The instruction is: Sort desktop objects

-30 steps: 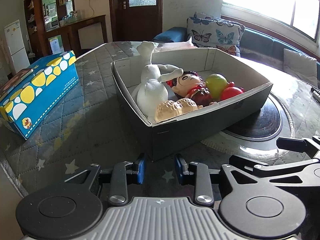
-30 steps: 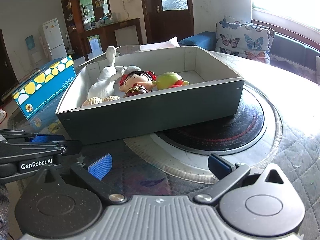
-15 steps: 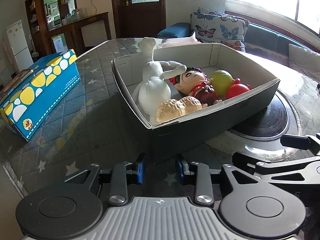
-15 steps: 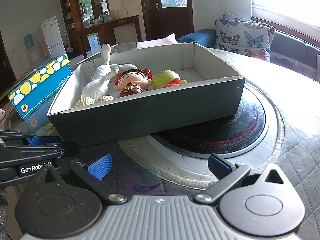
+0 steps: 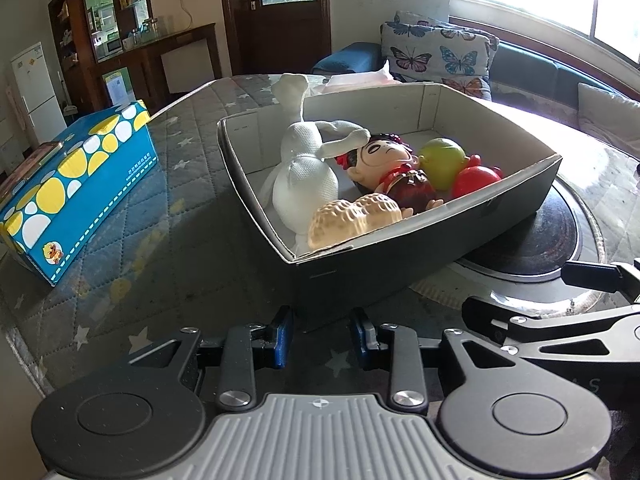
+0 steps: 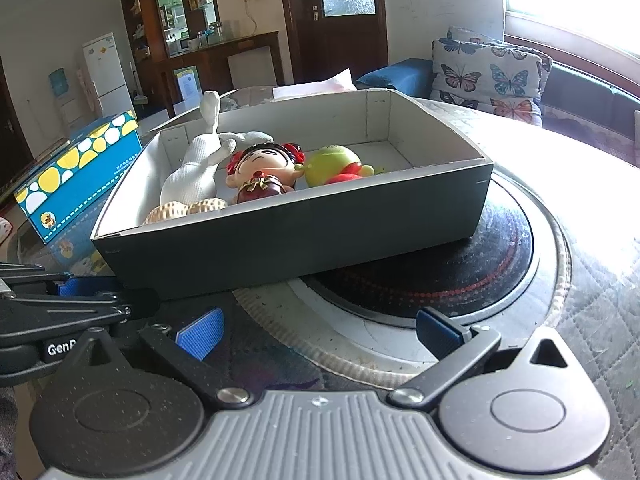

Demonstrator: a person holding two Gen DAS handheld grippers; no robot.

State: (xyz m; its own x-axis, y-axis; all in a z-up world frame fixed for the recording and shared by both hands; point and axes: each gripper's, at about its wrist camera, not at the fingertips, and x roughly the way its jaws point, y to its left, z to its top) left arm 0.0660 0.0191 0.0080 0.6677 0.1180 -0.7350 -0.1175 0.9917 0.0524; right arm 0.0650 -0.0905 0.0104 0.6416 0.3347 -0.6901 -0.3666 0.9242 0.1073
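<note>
Nearest to us, the left hand-held gripper [image 5: 321, 338] hovers low over the quilted star-print tabletop [image 5: 132, 248], its blue-padded fingers set to a narrow gap and empty, with the near corner of the dark grey cardboard box [image 5: 360, 272] just beyond the fingertips. The right hand-held gripper [image 6: 318, 334] is spread wide and empty, facing the box's long side wall [image 6: 304, 236], which sits partly on the black round hotplate [image 6: 460, 276].

We judge the sorting nearly finished: every toy we can see already lies inside the box. To close the step well, we keep both grippers clear of the thin wall so as not to nudge the box.

Inside, from the near corner: the tan peanut-shaped toy [image 5: 352, 218], the white knitted plush doll [image 5: 304, 172], the red-dressed doll figurine [image 5: 394, 170], the green-and-red plastic toy [image 5: 444, 160]. Further left stands the blue tissue box with yellow and white spots [image 5: 76, 184], well apart.
</note>
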